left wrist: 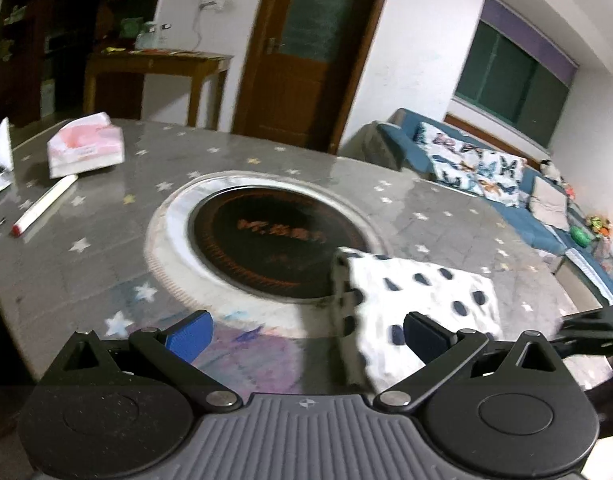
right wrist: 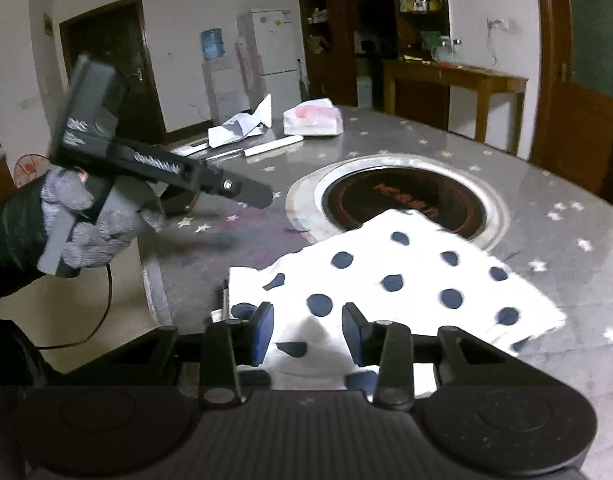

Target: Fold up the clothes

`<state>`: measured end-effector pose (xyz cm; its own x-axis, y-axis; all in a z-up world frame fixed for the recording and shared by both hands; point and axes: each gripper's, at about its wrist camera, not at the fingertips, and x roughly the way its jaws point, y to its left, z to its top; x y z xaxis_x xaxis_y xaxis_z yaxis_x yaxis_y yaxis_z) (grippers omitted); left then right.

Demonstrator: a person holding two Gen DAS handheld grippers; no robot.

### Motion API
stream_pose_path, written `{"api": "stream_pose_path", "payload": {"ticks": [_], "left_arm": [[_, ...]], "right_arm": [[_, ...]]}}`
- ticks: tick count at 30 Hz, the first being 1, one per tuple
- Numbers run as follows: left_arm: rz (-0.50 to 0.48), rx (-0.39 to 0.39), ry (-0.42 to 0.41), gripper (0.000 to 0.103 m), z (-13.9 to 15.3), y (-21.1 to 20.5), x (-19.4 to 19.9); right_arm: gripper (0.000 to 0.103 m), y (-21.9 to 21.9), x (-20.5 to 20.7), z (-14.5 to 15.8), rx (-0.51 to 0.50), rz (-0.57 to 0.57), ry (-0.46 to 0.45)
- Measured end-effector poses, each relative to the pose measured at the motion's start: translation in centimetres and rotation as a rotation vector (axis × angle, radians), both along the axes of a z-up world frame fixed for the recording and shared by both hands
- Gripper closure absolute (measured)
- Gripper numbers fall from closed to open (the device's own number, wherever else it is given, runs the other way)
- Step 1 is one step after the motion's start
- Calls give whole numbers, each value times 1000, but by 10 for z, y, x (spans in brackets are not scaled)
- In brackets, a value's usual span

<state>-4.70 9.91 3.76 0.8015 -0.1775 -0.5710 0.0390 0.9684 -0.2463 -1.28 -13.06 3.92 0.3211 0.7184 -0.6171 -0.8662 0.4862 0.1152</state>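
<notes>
Between the right tongs point(right wrist: 307, 334), polka-dot cloth point(right wrist: 406, 276), left tongs point(left wrist: 304, 334) beside it

L gripper point(left wrist: 306, 334) hangs w/ jaws spread wide, nothing between pads. In the right wrist view it's tilted, held in a grey-gloved left hand point(right wrist: 90, 220). R gripper point(right wrist: 307, 334) sits low, jaws parted partway, pads apart.
</notes>
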Motion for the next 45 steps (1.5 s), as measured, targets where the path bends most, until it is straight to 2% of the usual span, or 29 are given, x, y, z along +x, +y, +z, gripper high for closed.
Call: {"api": "stream_pose_path", "payload": {"ticks": [2,7,11,14,18,22,26,28,30,33,39,45], "left_arm": [[-31,-11,-10,0,3,-10,1],[-131,-69,-11,0,2,-37,8],[-189,-85,-4,0,-4,-51,9],[-201,-98,13,1,-11,-53,9],[-223,-92,31,12,-19,-57,6],[-238,-54,16,23,-22,-65,-1],[-256,-34,-28,27,-18,-68,-7],[-276,-38,-16,27,-21,-69,-6],[-291,-39,13,30,-28,-70,-3],[-297,-42,42,30,-36,-68,-2],[-297,-52,52,30,-41,-65,-3],[-294,-61,65,29,-44,-63,-2]], "right_arm": [[65,8,-1,-12,-28,22,7],[64,9,-5,-25,-9,14,25],[63,-18,2,-7,26,-46,15],[61,-38,16,3,16,-132,-29],[61,-50,49,4,11,-244,-62],[61,-43,82,-6,-2,-298,-61],[61,-40,108,-31,-28,-374,-16],[61,-43,116,-42,-46,-399,15],[61,-42,117,-46,-52,-397,15],[61,-36,111,-35,-69,-383,-16],[60,3,112,-15,-61,-272,-52],[61,58,126,-31,-135,-172,-51]]}}
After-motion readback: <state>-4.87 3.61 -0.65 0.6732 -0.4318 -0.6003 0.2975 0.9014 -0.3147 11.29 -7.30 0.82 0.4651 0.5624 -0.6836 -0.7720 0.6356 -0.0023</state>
